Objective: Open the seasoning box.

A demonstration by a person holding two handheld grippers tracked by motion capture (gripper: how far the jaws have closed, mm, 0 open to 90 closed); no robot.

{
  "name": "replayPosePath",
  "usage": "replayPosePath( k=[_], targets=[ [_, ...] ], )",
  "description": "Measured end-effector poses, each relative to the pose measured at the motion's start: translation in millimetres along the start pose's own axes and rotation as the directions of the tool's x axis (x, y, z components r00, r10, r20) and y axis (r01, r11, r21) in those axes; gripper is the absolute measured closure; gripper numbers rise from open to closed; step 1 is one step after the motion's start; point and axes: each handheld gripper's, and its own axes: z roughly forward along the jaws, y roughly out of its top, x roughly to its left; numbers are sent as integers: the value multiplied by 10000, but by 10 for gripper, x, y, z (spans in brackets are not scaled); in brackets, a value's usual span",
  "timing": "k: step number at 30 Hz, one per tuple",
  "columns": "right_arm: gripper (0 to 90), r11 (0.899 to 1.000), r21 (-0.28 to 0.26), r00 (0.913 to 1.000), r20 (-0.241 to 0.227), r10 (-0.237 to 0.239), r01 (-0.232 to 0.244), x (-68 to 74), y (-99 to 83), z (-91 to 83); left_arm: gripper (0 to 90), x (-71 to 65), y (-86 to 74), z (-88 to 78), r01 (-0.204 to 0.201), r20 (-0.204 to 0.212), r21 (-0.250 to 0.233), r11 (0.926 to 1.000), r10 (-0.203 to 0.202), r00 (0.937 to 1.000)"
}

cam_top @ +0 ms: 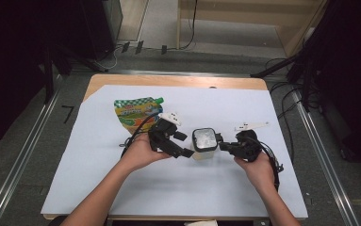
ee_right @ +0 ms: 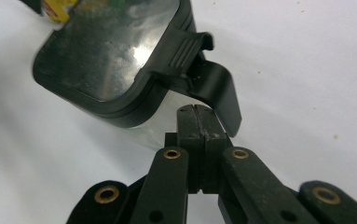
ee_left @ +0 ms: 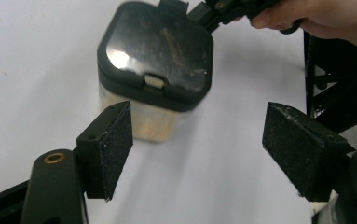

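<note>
A clear square container with a black lid (cam_top: 204, 139) stands mid-table on the white sheet (cam_top: 168, 188). My left gripper (cam_top: 185, 144) sits just left of it, tilted toward it. In the left gripper view my jaws (ee_left: 199, 116) stand wide open, and the container (ee_left: 155, 51) lies ahead of the pads, untouched. My right gripper (cam_top: 221, 145) comes in from the container's right side. In the right gripper view its jaws (ee_right: 195, 112) are pressed together, their tip right under the lid's black latch flap (ee_right: 218, 88), which sticks out from the lid (ee_right: 111, 56).
A colourful spouted pouch (cam_top: 135, 113) lies flat behind the left gripper, toward the back left. The wooden table edge (cam_top: 178, 81) runs along the far side. Metal rails and cables flank the table on the floor.
</note>
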Motion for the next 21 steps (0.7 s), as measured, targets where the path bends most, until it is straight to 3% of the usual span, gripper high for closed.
replayPosePath(
  k=[3,7,9,11,15,21],
  targets=[
    [900,9998,47,9993,311,-189,188,-26,38,-110,201,103,77,50,131,26,241,9996,-132,9999],
    [900,9999,-92,9988,478,-114,119,-87,81,-159,181,154,102,90,176,175,46,9998,-177,9997],
    [900,9998,-190,9985,547,-16,26,-147,147,-135,176,173,104,132,85,62,37,10000,-85,9999],
    [900,9998,-212,9986,533,24,-13,-156,166,-116,167,170,113,159,-43,-96,320,9995,46,9999],
    [900,9989,-468,9988,474,85,-62,-176,159,-33,134,187,84,194,-156,-197,225,9996,161,9997],
    [900,9990,-435,9983,572,-81,106,-137,106,7,135,185,41,266,-228,-87,63,9997,229,9997]
  ],
)
